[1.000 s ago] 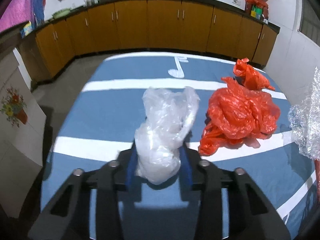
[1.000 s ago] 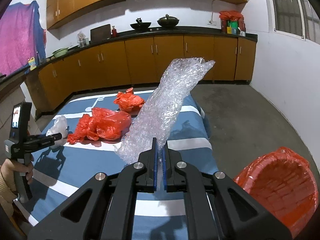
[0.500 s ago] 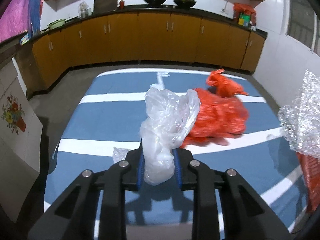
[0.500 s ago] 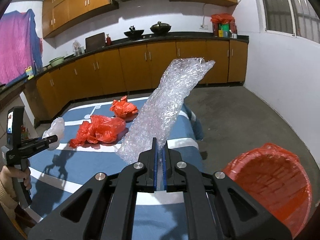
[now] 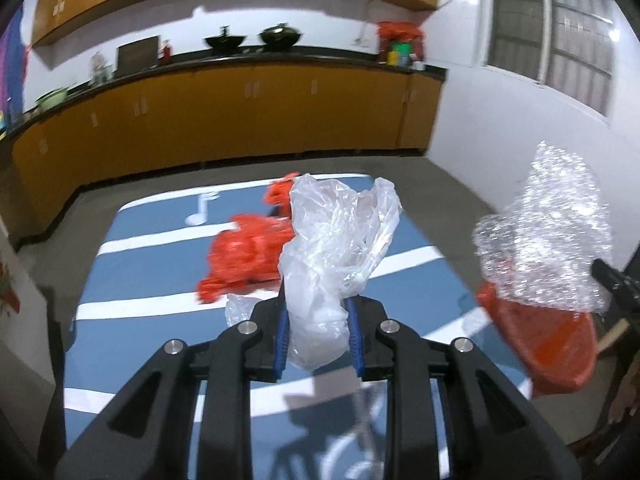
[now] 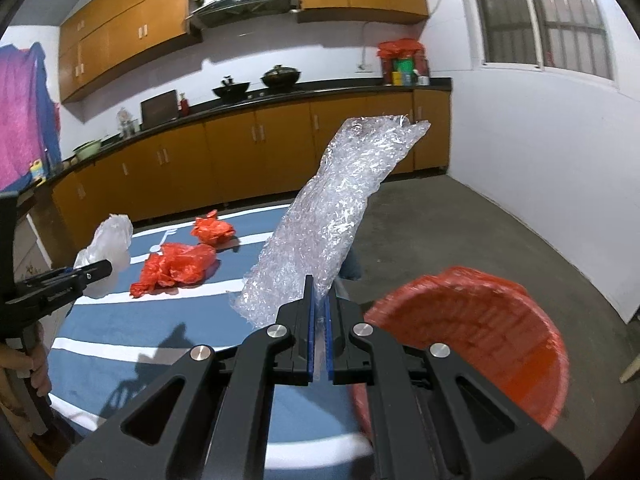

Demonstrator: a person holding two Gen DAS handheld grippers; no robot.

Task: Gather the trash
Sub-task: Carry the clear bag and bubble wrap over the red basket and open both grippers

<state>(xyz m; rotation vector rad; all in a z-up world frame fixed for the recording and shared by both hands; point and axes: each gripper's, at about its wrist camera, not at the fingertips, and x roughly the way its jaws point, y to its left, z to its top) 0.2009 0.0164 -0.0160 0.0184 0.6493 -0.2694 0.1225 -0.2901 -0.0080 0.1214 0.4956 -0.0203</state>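
a blue table cloth with white stripes and a white music note (image 5: 152, 340), crumpled orange-red plastic bags (image 6: 176, 266), a translucent white plastic bag (image 5: 336, 248), clear glinting bubble wrap (image 6: 332, 216), an orange-red woven-pattern basket (image 6: 480, 336).

Left wrist view: looks forward and down along the left gripper (image 5: 318, 336) over the blue striped table (image 5: 152, 264), with the cabinets (image 5: 240, 116) beyond. Right wrist view: from the table's right side, facing the same cabinets — close above the red bin (image 6: 476, 336). Shared: table, red bags (image 6: 178, 264), bin, and each other's gripper.
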